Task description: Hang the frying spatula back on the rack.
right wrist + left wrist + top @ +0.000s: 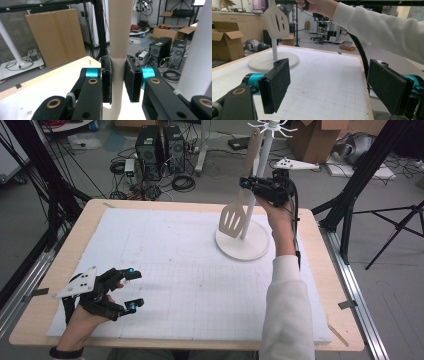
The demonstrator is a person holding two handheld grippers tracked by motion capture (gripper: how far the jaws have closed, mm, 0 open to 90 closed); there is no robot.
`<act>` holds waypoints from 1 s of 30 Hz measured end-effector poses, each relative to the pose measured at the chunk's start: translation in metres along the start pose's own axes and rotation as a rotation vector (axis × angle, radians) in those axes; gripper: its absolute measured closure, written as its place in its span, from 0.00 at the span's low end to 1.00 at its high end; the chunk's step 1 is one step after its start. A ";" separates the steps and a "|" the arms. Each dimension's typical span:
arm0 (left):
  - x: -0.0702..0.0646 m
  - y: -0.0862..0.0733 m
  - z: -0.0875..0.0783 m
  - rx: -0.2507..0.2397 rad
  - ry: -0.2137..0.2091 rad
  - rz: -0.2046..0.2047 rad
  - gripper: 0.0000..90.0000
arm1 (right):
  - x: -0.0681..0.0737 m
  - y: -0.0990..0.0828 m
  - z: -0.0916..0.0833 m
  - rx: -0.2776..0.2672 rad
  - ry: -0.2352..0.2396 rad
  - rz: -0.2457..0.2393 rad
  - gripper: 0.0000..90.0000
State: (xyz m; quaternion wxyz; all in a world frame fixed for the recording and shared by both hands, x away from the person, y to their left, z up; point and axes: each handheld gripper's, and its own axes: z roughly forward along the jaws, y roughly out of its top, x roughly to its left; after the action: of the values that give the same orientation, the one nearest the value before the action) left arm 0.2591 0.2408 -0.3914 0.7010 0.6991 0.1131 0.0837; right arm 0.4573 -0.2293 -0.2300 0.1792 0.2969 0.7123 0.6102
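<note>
Jaws of the right gripper (246,183) are clamped on the handle of a pale slotted spatula (234,219), which hangs upright with its blade low, just above the round base of a white stand (250,251) and close beside the stand's pole. In the right gripper view the pads (130,78) press both sides of the handle. The stand sits at the far right of the white mat (175,280) on the wooden table (327,285). The left gripper (132,289) rests near the mat's near left corner, jaws wide apart and holding nothing.
</note>
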 end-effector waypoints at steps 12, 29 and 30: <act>0.000 -0.002 0.001 0.004 0.001 -0.007 0.21 | -0.005 -0.003 -0.002 0.001 -0.028 0.006 0.86; 0.002 -0.003 0.002 0.010 -0.005 -0.008 0.21 | -0.002 -0.015 -0.019 -0.025 -0.082 -0.020 0.65; 0.003 -0.003 0.003 0.010 -0.005 -0.012 0.21 | -0.002 -0.017 -0.021 -0.020 -0.081 -0.017 0.61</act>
State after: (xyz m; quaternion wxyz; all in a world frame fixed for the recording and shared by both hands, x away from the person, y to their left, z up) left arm 0.2625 0.2389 -0.3948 0.6983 0.7022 0.1157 0.0771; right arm 0.4422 -0.2478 -0.2426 0.2159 0.3135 0.7008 0.6033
